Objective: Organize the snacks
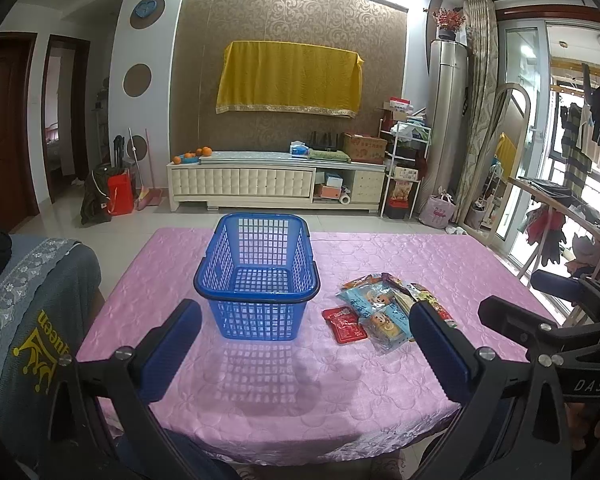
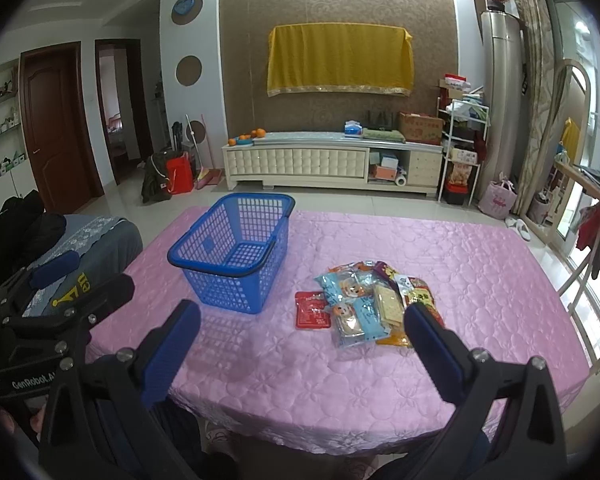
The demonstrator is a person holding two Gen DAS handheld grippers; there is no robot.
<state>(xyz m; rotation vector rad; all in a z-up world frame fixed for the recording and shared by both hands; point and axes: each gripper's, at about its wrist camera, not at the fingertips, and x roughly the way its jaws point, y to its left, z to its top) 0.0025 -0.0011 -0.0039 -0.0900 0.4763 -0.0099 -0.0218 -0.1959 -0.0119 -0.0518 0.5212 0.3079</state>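
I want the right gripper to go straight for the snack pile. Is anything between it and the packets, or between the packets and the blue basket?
Nothing visible blocks either path. The right gripper hangs open above bare pink tablecloth, with the snack packets just ahead. Only bare cloth separates them from the empty blue basket to their left.

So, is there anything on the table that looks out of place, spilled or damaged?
Nothing stands out. The blue basket stands upright and empty on the pink tablecloth. The snack packets lie in a loose, overlapping heap beside it, none visibly torn or spilled. Both claws are open and hold nothing.
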